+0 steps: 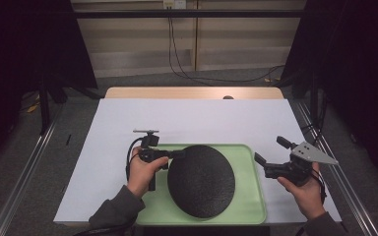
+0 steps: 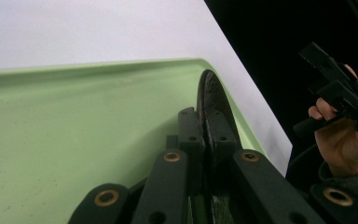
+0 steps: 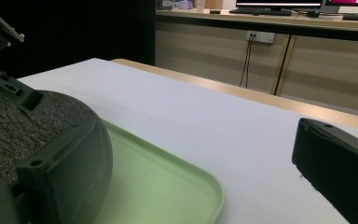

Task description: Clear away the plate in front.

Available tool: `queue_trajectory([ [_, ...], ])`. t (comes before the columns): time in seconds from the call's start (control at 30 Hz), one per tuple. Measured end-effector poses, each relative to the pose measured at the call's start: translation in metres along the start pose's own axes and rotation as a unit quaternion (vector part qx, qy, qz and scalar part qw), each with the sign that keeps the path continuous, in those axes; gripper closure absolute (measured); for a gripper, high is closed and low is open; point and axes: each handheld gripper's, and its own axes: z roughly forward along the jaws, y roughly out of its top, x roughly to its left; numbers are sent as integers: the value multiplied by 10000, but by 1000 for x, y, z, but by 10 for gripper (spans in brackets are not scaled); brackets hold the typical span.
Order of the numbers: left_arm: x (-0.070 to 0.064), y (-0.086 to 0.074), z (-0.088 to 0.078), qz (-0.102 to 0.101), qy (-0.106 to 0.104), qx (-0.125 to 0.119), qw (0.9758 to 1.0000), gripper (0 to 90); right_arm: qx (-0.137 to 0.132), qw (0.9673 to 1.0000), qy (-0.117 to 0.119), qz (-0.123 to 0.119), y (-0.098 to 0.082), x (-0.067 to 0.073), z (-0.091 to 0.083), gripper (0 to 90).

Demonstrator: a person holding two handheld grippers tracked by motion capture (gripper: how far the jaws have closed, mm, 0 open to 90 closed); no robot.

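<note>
Grasp step on the black disc [image 1: 201,180], which lies in the green tray [image 1: 252,204] on the counter [image 1: 192,118]: my left gripper [image 1: 179,154] is clenched on the disc's edge at the tray's left side, jaws either side of the rim in the left gripper view. My right gripper [image 1: 271,151] hangs released just beyond the tray's right rim, jaws spread and holding nothing. Judged next move: lift the disc clear of the tray, keeping the thin edge from slipping; the tray carries nothing else.
</note>
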Motion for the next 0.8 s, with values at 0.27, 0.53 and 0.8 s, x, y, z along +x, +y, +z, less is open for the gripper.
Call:
queue_trajectory([
  [0.27, 6, -4, 1, -242, 22, -71, 9997, 866, 17, 10000, 5, -15, 0, 0, 0, 17],
  [0.53, 10, -6, 2, -74, 168, -59, 9998, 853, 24, 10000, -1, -5, 0, 0, 0, 18],
  [0.8, 14, -7, 4, 61, 405, -50, 9991, 828, 12, 10000, 9, -6, 0, 0, -1, 21],
])
